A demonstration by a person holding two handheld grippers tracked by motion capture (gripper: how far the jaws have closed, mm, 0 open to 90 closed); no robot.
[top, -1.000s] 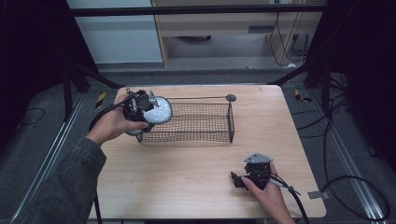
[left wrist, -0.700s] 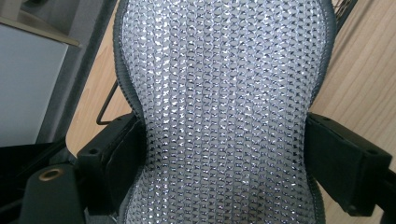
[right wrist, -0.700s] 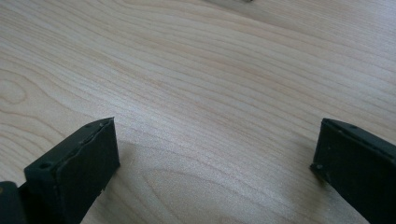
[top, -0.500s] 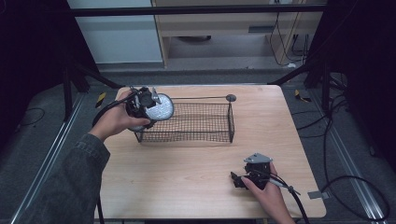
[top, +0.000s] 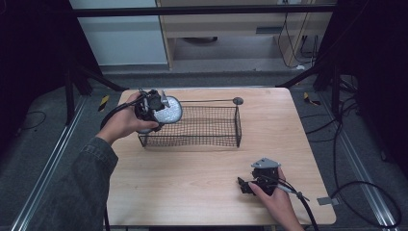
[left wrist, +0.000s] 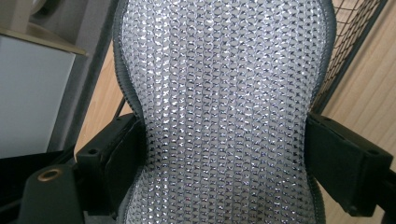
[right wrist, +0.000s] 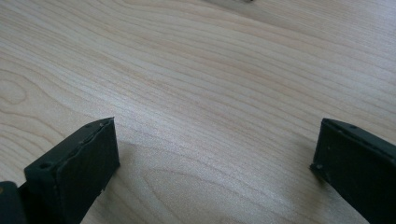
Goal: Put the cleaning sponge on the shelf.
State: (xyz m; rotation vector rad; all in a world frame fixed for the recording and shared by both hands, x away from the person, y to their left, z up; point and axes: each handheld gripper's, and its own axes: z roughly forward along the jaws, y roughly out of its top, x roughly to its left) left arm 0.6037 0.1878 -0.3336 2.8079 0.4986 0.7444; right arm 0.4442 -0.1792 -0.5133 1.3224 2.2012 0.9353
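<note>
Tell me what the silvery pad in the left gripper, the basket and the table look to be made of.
Silvery pad: seemingly a soft textile with a glittery, scale-like weave and a dark stitched edge; it pinches in where the left gripper squeezes it.
Basket: thin dark wire mesh, likely coated metal; see-through grid.
Table: pale wood or wood-look laminate, matte, with visible grain.

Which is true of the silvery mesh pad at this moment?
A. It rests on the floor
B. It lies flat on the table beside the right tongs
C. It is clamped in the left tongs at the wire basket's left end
C: the left tongs pinch the silvery mesh pad at its waist, over the wire basket's left end.
</note>
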